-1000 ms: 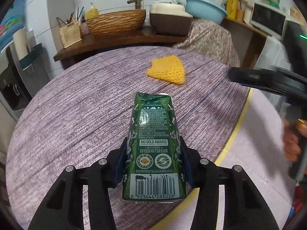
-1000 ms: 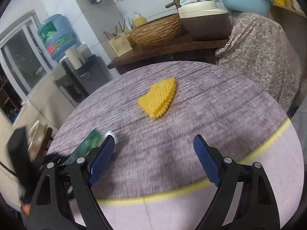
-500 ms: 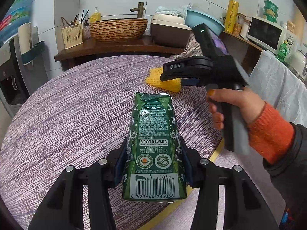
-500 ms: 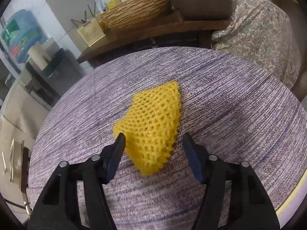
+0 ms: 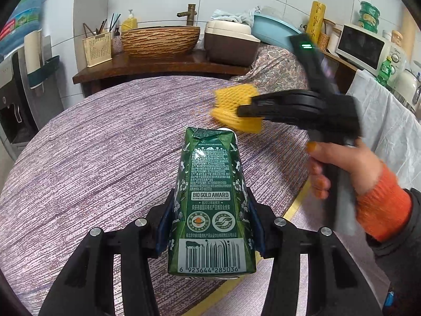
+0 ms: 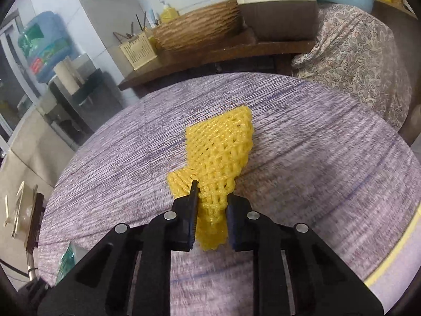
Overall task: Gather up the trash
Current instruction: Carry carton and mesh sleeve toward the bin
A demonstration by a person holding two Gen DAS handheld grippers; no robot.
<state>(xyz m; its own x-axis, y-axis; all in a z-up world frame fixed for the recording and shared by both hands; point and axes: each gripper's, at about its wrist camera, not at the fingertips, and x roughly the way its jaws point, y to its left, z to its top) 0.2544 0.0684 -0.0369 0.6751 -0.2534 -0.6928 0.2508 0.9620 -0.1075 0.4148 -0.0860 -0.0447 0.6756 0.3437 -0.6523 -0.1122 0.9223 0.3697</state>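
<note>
My left gripper (image 5: 209, 226) is shut on a green milk carton (image 5: 211, 205) and holds it above the round table (image 5: 92, 158). My right gripper (image 6: 210, 210) is shut on the near end of a yellow foam fruit net (image 6: 223, 142); the rest of the net lies on the table. In the left wrist view the right gripper (image 5: 240, 110) comes in from the right and pinches the net (image 5: 231, 100) beyond the carton. The carton's edge (image 6: 65, 263) shows at the lower left of the right wrist view.
The table has a purple woven cloth and a yellow stripe (image 6: 394, 247) near its right edge. Behind it stand a wooden counter with a basket-weave sink (image 5: 160, 39), a floral-covered object (image 6: 355, 52) and a microwave (image 5: 363, 47).
My right gripper moved forward onto the yellow net and closed on its near end. My left gripper still holds the carton, with little change.
</note>
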